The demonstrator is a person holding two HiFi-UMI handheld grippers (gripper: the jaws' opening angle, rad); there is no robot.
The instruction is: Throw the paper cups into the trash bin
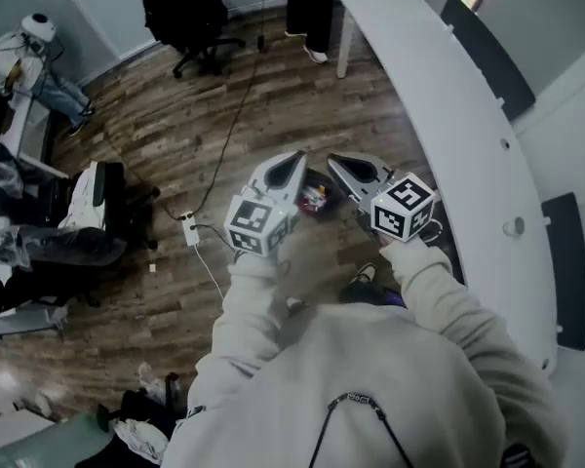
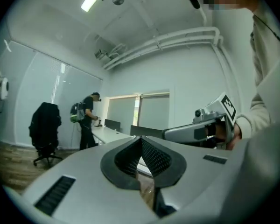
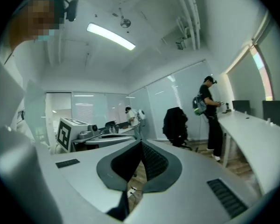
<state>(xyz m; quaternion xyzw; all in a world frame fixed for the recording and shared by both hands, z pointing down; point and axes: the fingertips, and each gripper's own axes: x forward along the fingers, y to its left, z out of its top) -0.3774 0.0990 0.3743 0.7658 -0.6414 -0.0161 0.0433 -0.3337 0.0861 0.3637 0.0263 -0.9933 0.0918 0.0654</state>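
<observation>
In the head view my left gripper [image 1: 294, 157] and right gripper [image 1: 333, 160] are held side by side at chest height, pointing out over the wooden floor. Between and below their tips stands a small dark trash bin [image 1: 315, 195] with light and reddish scraps inside. No paper cup shows clearly in any view. In the left gripper view the left gripper [image 2: 141, 140] has its jaws closed tip to tip with nothing between them, and the right gripper's body [image 2: 196, 130] shows beside it. The right gripper [image 3: 141, 143] is likewise shut and empty in its own view.
A long curved white table [image 1: 468, 115] runs along the right. A black office chair [image 1: 190, 13] stands at the far end, and a person [image 3: 210, 118] stands at the table. A power strip with cable [image 1: 190, 228] lies on the floor to the left, near cluttered desks [image 1: 39, 232].
</observation>
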